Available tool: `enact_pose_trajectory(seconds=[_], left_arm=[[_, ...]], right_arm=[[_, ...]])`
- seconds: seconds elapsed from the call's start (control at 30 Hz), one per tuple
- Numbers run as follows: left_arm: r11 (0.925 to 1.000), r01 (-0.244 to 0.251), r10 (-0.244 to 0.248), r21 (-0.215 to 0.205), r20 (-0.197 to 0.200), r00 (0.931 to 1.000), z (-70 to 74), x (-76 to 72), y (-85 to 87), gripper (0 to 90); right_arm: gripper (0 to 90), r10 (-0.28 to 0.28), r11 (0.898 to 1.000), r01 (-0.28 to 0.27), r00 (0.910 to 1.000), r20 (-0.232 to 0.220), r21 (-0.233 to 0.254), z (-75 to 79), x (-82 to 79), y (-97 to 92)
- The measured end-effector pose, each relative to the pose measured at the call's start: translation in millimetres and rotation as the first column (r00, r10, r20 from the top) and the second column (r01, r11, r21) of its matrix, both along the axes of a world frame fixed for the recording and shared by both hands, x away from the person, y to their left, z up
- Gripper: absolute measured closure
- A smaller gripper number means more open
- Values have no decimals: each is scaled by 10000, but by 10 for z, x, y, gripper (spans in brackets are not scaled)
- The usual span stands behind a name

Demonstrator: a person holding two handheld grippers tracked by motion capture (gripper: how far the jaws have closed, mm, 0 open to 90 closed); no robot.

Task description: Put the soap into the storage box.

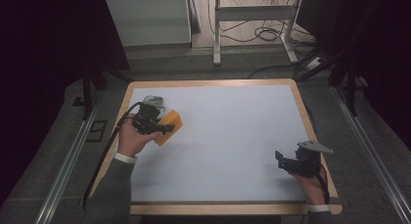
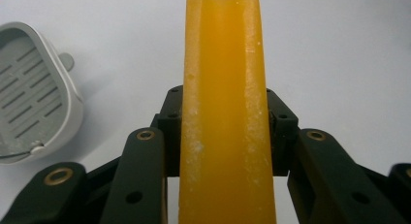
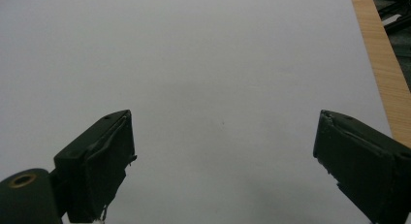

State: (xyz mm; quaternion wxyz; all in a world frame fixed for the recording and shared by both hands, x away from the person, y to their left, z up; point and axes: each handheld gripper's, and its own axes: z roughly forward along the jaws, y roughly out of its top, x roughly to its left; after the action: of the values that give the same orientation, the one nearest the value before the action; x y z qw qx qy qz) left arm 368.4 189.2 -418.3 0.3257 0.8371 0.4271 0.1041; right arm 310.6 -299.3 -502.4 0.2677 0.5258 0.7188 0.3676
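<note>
One orange bar, soap by the look of it, and it's clamped edge-on in the left hand-held gripper, both black jaws pressed flat against its two broad faces. From the high view that bar sits at the near-left part of the desk, poking out to the right of the gripper, tilted, with its lower corner down by the white surface; whether it touches I can't tell. Along the left gripper view the bar runs straight up the middle, a shallow groove down its narrow face and pale flecks along the edges.

One grey dish with slotted drain ribs lies just off to the bar's left in that view, apart from it, on the desk. One dish, one bar, that's the count.

Two hand-held grippers in all. The right one rests well away at the near-right corner, its jaws spread wide with nothing between them, just bare white desk and a strip of wooden edge.

Two grey sleeves, one per arm.
</note>
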Motion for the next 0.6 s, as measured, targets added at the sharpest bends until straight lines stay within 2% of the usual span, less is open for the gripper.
enact_pose_trajectory(seconds=[0.3, 0.5, 0.6], left_arm=[[9999, -118, 118, -70, 102, 9999, 73, 78, 15, 609], [9998, -157, 156, -159, -59, 9999, 108, 162, 42, 609], [9996, -279, 280, -95, 59, 9996, 132, 197, 50, 609]], right_arm=[[75, -31, 10000, 31, 10000, 25, -29, 1, -1, -4], [75, -10, 10000, 10, 10000, 17, -49, 3, -4, -2], [75, -8, 10000, 8, 10000, 2, -58, 1, -3, 6]])
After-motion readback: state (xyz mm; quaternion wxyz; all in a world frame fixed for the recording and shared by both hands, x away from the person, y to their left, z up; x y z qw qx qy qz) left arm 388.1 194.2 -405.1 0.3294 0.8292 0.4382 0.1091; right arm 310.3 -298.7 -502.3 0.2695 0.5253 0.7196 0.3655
